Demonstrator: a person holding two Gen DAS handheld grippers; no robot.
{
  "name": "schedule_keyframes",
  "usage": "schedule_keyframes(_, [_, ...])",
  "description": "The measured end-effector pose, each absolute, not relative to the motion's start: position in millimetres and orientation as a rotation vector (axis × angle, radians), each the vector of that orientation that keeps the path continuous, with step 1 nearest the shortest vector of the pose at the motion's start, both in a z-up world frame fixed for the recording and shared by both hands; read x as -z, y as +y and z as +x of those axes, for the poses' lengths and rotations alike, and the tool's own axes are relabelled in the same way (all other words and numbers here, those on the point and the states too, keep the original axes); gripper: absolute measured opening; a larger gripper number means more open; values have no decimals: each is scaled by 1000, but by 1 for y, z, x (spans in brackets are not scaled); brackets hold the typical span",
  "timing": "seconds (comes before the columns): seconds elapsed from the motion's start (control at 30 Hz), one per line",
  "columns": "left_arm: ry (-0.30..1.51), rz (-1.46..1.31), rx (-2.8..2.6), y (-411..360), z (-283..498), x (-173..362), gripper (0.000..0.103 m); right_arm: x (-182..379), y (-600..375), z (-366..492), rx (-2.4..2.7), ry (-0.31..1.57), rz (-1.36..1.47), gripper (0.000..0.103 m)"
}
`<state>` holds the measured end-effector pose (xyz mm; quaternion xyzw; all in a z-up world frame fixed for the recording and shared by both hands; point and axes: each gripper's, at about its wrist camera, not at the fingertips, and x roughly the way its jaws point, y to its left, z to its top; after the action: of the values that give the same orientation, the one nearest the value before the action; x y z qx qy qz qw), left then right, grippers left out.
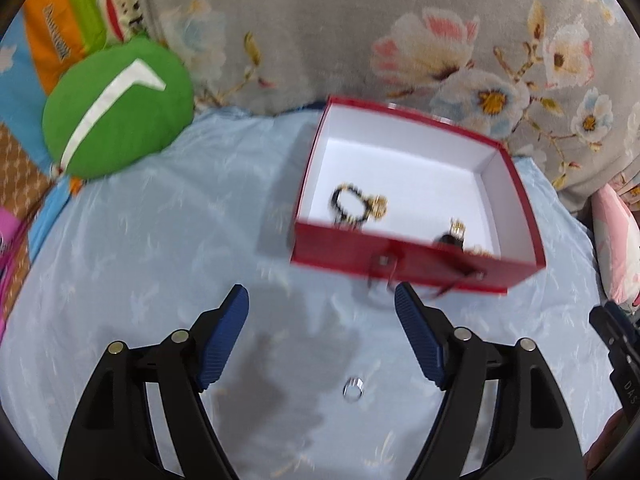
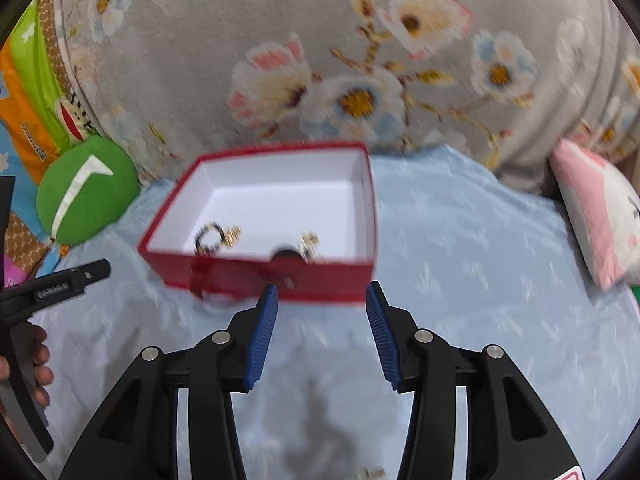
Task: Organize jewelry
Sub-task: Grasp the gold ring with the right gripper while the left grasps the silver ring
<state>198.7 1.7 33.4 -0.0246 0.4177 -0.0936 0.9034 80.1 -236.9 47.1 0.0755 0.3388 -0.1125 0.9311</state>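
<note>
An open red box (image 1: pixel 400 254) with a white inside stands on the light blue cloth (image 1: pixel 140 248). A black bead bracelet with a gold charm (image 1: pixel 354 205) and a black-and-gold piece (image 1: pixel 454 234) lie in it. A small silver ring (image 1: pixel 353 387) lies on the cloth between my left gripper's blue pads (image 1: pixel 222 342). My left gripper (image 1: pixel 322 300) is open and empty, just short of the box. In the right wrist view the box (image 2: pixel 320 280) holds the bracelet (image 2: pixel 212 236) and the gold piece (image 2: pixel 308 244). My right gripper (image 2: pixel 322 300) is open and empty before the box's front wall.
A green round cushion (image 1: pixel 116 108) lies at the back left. A grey floral blanket (image 1: pixel 360 32) rises behind the box. A pink and white pillow (image 2: pixel 596 216) lies at the right. The other gripper shows at the left edge of the right wrist view (image 2: pixel 60 284).
</note>
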Motion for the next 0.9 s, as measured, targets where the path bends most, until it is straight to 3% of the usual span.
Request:
schedule_keyframes(0.37, [1004, -11, 150, 15, 141, 43, 73, 54, -239, 18, 259, 929, 234, 45])
schedule_keyframes(0.57, [1053, -5, 173, 1, 131, 63, 73, 76, -238, 17, 255, 963, 240, 43])
schedule_keyframes(0.8, [1071, -2, 184, -5, 132, 68, 73, 88, -241, 17, 267, 978, 232, 24])
schedule_keyframes(0.87, [1078, -15, 185, -4, 134, 69, 73, 89, -240, 17, 273, 981, 217, 12])
schedule_keyframes(0.9, [1080, -18, 184, -4, 135, 69, 73, 89, -240, 17, 270, 983, 221, 13])
